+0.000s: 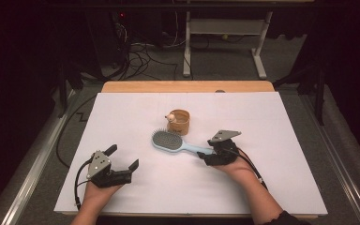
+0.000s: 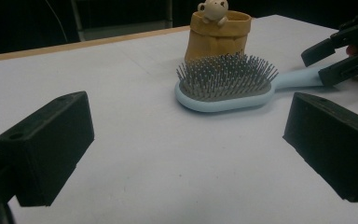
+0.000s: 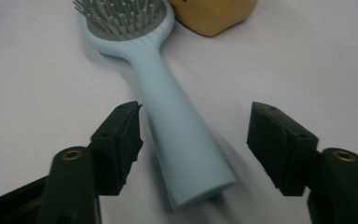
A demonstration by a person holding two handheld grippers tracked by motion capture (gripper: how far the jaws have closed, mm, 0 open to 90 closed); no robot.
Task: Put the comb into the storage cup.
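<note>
My right hand-held gripper (image 3: 193, 140) sits low over the desk (image 1: 136, 117) with the end of the light blue hairbrush handle (image 3: 177, 126) between its two black jaws. The jaws are partly open. One pad stands just beside the handle on one side, perhaps brushing it; I cannot tell for sure. The other pad stands clear of it with white desk showing between. So the handle is straddled, not clamped. From this hand-held gripper the handle runs straight ahead to the brush head (image 3: 121, 18), whose bristles point up. Just past the head, ahead and a little to one side, is the small tan holder (image 3: 214, 16).

In the high view my right hand-held gripper (image 1: 211, 155) is at the handle's free end, with the hairbrush (image 1: 171, 141) lying flat and stretching away from it toward the middle of the desk. The tan holder (image 1: 180, 122) stands upright just beyond the brush head, very near it, with a little pale figure (image 1: 171, 117) perched on its rim.

My left hand-held gripper (image 1: 124, 158) rests well apart from the brush, on the near part of the desk. Its jaws stand wide open with nothing between them but bare white surface. Looking along them, the brush head (image 2: 226, 84) lies ahead and somewhat toward the right jaw, the holder (image 2: 219, 35) behind it. My other hand-held gripper (image 2: 328, 63) is at the far end of the handle, off to the right.
</note>
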